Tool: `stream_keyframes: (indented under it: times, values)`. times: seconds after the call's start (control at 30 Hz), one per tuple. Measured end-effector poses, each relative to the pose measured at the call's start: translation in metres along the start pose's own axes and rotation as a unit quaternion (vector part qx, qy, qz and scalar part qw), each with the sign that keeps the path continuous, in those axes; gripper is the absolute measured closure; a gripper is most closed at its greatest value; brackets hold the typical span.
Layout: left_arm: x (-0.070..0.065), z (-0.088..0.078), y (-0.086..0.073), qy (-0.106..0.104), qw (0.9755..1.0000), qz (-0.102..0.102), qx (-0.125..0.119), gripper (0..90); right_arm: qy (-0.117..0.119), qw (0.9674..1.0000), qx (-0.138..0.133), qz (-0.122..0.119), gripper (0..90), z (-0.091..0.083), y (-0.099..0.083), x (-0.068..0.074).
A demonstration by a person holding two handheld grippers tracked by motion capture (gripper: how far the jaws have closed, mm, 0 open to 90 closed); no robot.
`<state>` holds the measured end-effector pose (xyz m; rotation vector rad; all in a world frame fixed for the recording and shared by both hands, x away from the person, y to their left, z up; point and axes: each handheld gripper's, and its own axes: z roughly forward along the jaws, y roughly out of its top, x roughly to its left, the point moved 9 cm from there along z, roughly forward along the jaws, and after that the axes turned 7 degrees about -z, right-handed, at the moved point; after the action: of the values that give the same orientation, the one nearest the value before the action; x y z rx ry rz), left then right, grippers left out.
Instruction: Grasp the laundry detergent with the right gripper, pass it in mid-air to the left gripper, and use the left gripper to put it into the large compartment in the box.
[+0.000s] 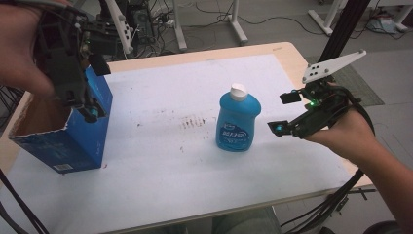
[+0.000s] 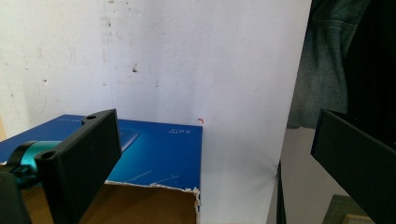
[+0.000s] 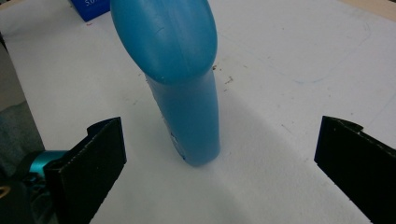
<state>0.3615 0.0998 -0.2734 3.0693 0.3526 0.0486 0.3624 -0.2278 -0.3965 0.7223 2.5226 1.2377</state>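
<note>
Place: lab or workshop.
Evidence: cables on the floor, metal stand legs, white paper-covered table beneath the fingers.

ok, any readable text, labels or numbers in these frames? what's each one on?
None can be read.
Blue bottle: white print on its front label, too blurred to read.
Blue cardboard box: white barcode sticker near its base, too small to read.
Same box, left gripper view: small white print, illegible.

One blue bottle, one blue box, two tongs: left, right
</note>
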Motion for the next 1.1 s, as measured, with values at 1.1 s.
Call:
stream_keyframes:
  times: [1.1]
  values:
    - [0.003,0.002,-0.005,-0.003,1.0000,-0.002,0.003,1.7,0.057,0.9967,-0.042,0.039,1.1,0.079,-0.014,0.009]
